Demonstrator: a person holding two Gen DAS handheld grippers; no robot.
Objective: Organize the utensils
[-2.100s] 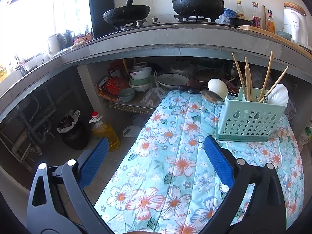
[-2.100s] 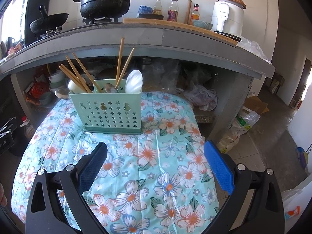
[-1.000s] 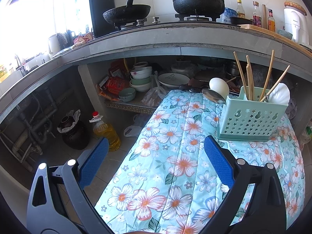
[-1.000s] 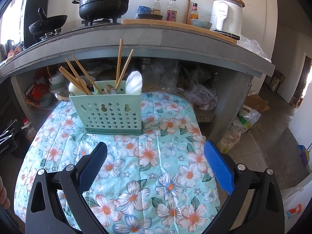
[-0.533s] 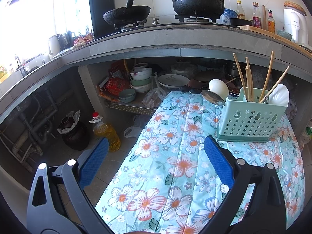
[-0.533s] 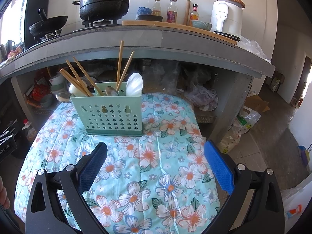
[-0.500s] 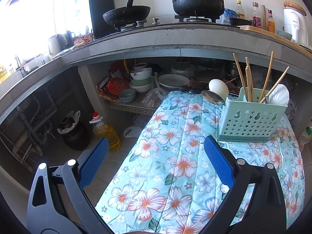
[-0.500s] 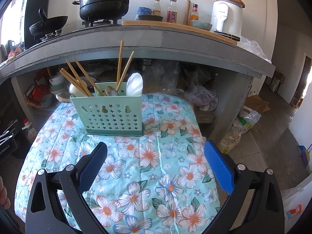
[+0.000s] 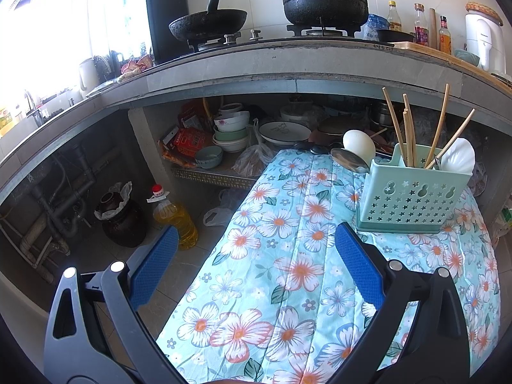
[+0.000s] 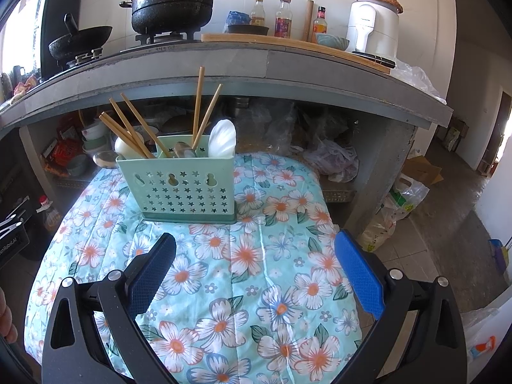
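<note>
Almost nothing moved vs. the earlier frames: the right gripper (image 10: 254,267) sits a bit further back from the caddy (image 10: 177,184), and the left gripper (image 9: 256,257) view is practically the same. Both have fingers spread wide w/ nothing between them.

The mint caddy stands upright on the floral tablecloth (image 9: 281,256), toward the far side, near the counter. Chopsticks (image 10: 132,129) lean in the left part, two more (image 10: 203,112) in the middle, and a white spoon (image 10: 223,139) at the right end, approx. sorted by type. A metal spoon bowl also shows in the middle part. One white spoon (image 9: 358,144) and a metal ladle (image 9: 348,160) show behind the caddy's left end; whether they are inside it or just beside, I cannot tell.

Probably the work is mostly done, so the grippers hang empty over the cloth.
</note>
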